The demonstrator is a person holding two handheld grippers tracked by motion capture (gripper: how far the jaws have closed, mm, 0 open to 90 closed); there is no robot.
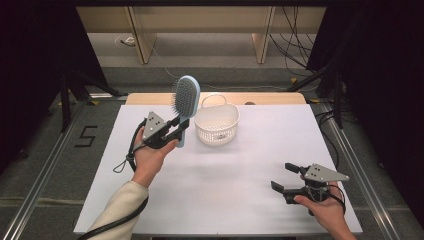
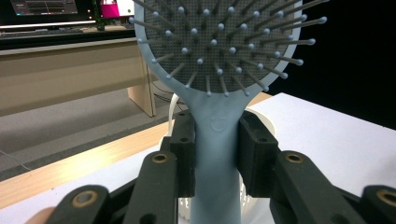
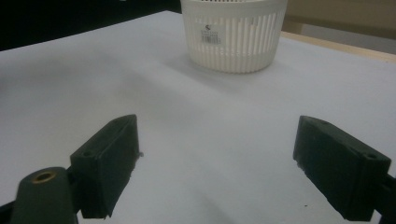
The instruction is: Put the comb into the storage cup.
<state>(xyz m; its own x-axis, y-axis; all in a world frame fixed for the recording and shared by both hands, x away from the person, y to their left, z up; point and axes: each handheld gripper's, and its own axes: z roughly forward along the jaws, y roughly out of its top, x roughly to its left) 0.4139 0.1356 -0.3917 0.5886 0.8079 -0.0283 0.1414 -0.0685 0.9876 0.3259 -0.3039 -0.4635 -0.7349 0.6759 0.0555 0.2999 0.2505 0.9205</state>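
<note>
Left tool [image 1: 176, 129] clenched on the handle of a pale blue hairbrush [image 1: 186, 100], held upright above the table [image 1: 240, 200], bristles facing the person's left; pads press the handle from both sides. Brush head stands just left of a white slatted basket [image 1: 217, 125] at the table's far middle. Right tool [image 1: 286, 177], jaws spread and holding nothing, rests low near the table's near right corner.

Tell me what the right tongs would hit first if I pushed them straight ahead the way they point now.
Probably the white basket. The right tongs stand open and empty, low over the white table, and the basket sits ahead, slightly right of centre in the right gripper view, with bare tabletop between. Depth is hard to judge.
</note>
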